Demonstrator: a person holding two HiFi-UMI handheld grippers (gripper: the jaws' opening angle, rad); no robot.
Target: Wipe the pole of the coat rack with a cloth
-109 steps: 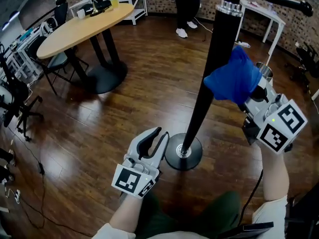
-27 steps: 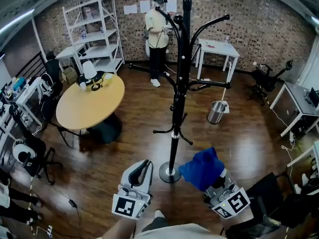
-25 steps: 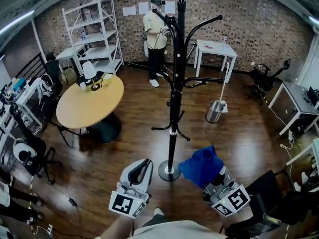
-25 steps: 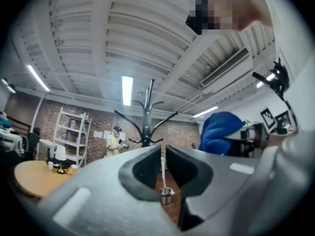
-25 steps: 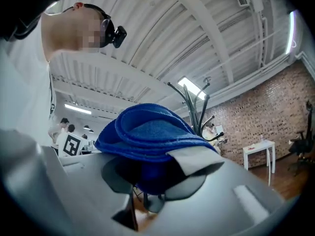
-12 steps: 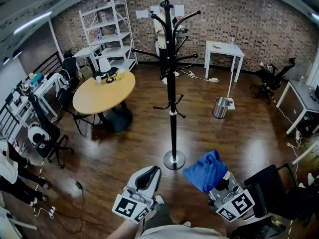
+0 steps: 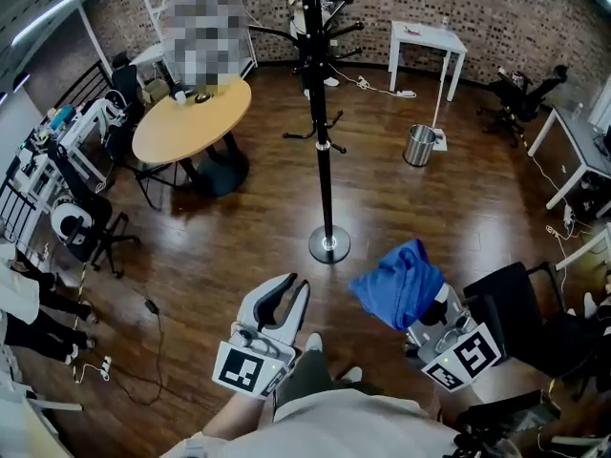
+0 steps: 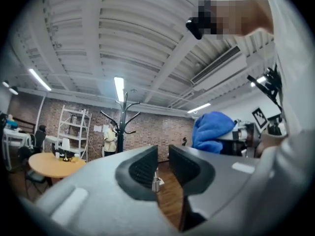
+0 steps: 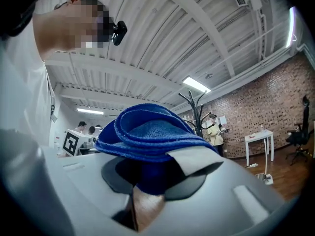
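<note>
The black coat rack [image 7: 324, 151] stands on its round base [image 7: 328, 244] in the middle of the wooden floor, well ahead of both grippers. A bunched blue cloth [image 7: 399, 282] is in my right gripper [image 7: 420, 305], which is shut on it, low at the right and apart from the pole. In the right gripper view the cloth [image 9: 147, 132] bulges over the jaws and the rack [image 9: 197, 109] shows far off. My left gripper [image 7: 291, 292] hangs low at the left, holding nothing. Its jaws [image 8: 163, 154] stand almost together, with the rack [image 8: 120, 119] distant behind them.
A round wooden table [image 7: 191, 117] stands left of the rack. A white table [image 7: 427, 36] and a metal bin [image 7: 417, 144] are behind it at the right. A black chair [image 7: 520, 318] is close on my right. Office chairs and cables line the left side.
The cloth was pressed against the pole several seconds ago. Since then the view has backed away, the rack has receded, and both grippers stay low near the body.
</note>
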